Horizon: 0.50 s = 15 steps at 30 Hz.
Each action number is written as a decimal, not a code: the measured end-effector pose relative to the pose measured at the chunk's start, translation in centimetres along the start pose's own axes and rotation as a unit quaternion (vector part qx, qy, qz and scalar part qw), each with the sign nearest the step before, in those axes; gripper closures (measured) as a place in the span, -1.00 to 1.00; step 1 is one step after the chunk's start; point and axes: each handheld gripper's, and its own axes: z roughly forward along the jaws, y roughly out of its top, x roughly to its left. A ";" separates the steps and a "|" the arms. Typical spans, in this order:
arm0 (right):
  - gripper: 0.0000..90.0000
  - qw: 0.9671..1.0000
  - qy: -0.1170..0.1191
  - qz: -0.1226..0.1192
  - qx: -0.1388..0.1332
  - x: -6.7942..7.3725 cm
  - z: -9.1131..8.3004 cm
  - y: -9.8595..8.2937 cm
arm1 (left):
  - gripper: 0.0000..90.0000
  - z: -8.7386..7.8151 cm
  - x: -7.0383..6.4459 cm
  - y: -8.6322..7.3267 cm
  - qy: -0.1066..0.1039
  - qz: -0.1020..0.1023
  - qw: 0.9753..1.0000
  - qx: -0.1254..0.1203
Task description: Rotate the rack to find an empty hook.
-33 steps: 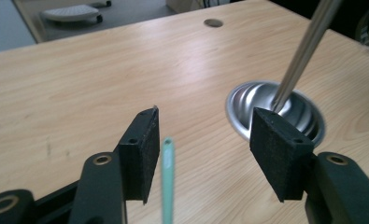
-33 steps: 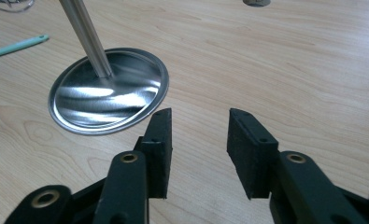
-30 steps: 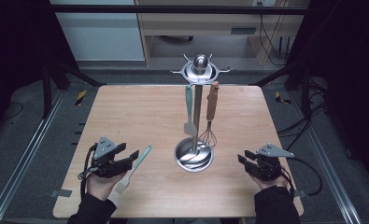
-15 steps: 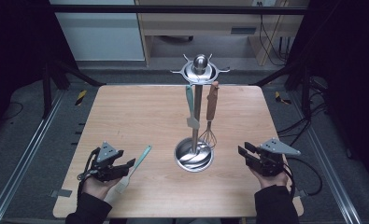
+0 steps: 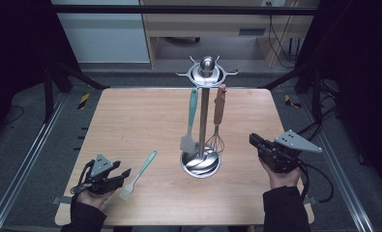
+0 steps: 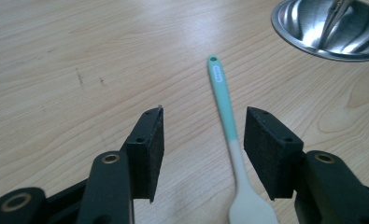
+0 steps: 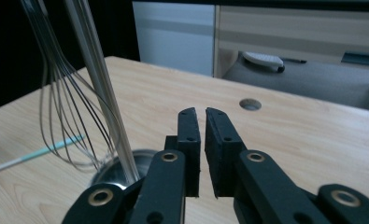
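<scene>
High view: left claw (image 5: 123, 175) spread, empty, at the counter's (image 5: 130, 121) seven o'clock; teal spatula (image 5: 139, 174) lies flat just beside it, jaws either side of it. Right claw (image 5: 254, 141) pressed together, four o'clock

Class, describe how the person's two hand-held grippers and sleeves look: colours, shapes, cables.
Both the left gripper and right gripper are black, two-jawed, with square dark foam pads, brass-coloured rivets, a grey three-cornered plate on top and trailing black cables. Sleeves are dark.
</scene>
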 end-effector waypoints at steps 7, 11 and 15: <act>0.98 1.000 0.008 -0.006 -0.020 1.2 -0.1 1.8 | 0.15 -0.2 0.2 -0.1 -0.005 -0.010 1.000 0.009; 1.00 0.999 0.013 -0.009 -0.032 1.8 -0.2 2.9 | 0.13 0.0 0.0 0.0 -0.001 0.006 1.000 0.023; 1.00 0.998 0.018 -0.015 -0.052 2.4 -0.4 4.6 | 0.07 0.4 0.0 0.1 -0.004 0.001 0.999 0.054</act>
